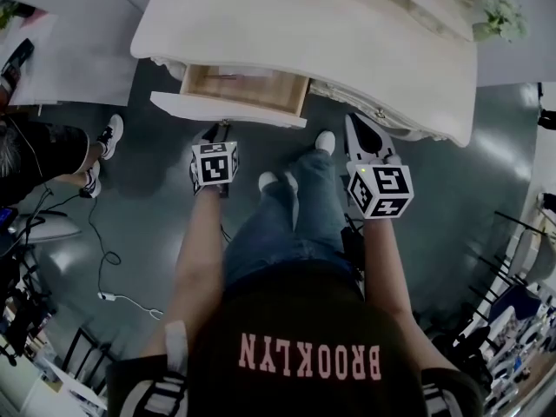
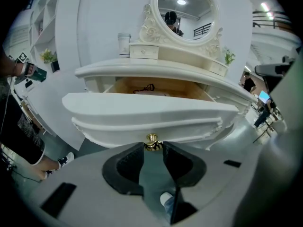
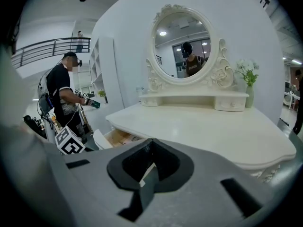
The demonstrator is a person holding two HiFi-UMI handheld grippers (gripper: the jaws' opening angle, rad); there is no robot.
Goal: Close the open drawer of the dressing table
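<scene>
The white dressing table [image 1: 391, 50] has its left drawer [image 1: 261, 91] pulled out, showing a wooden inside. My left gripper [image 1: 217, 131] is at the drawer's white front panel [image 2: 142, 109]. In the left gripper view its jaws [image 2: 152, 148] stand apart, with the brass knob [image 2: 152, 141] right at their tips, and I see no clear squeeze on it. My right gripper [image 1: 358, 122] points at the table's front edge to the right of the drawer. Its jaws [image 3: 151, 141] meet at the tips with nothing in them.
My legs and white shoes [image 1: 323, 142] stand between the grippers, close to the table. Another person [image 1: 39, 159] stands at the left, near cables [image 1: 113, 294] on the grey floor. An oval mirror [image 3: 181, 46], a shelf of small drawers [image 3: 194, 100] and a vase of flowers [image 3: 248, 79] are on the tabletop.
</scene>
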